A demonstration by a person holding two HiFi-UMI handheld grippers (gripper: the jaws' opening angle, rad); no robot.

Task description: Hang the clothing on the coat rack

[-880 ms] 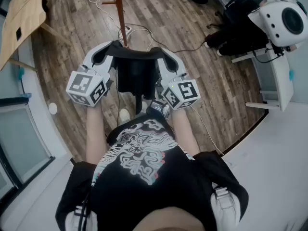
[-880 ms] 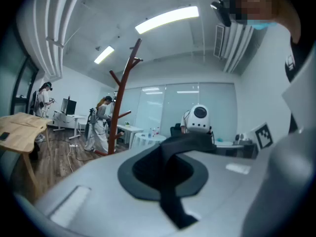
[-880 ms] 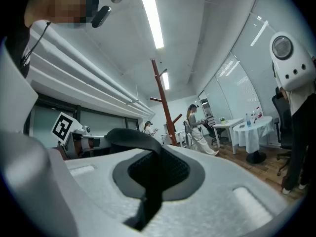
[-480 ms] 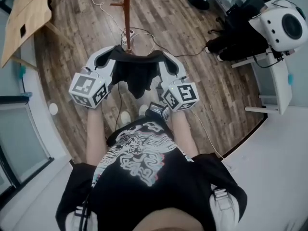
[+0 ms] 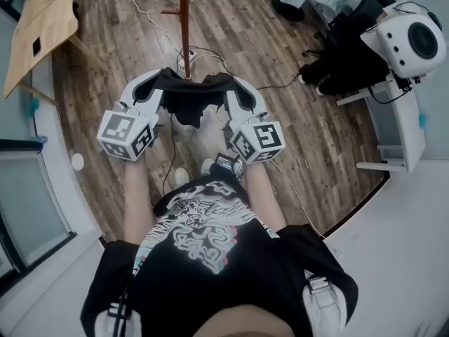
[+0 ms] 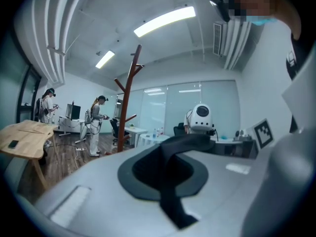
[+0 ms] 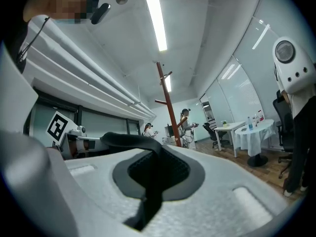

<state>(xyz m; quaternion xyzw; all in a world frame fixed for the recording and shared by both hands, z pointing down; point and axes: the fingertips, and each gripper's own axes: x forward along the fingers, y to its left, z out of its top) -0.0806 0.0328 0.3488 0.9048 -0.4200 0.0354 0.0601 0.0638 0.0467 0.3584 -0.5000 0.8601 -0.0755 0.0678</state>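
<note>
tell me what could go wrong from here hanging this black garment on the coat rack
1. The left gripper and right gripper each pinch only a narrow fold of the black garment; it may slip out on the lift.
2. The garment sags between them close to the coat rack pole, so it might catch on a low branch.
3. Cables lie at the rack's base: a possible trip.

The head view looks steeply down onto the brown plank floor [image 5: 280, 69]; each gripper view sits close behind its jaws, facing level across the room. All share the tall reddish-brown wooden coat rack [image 5: 185, 27]
</note>
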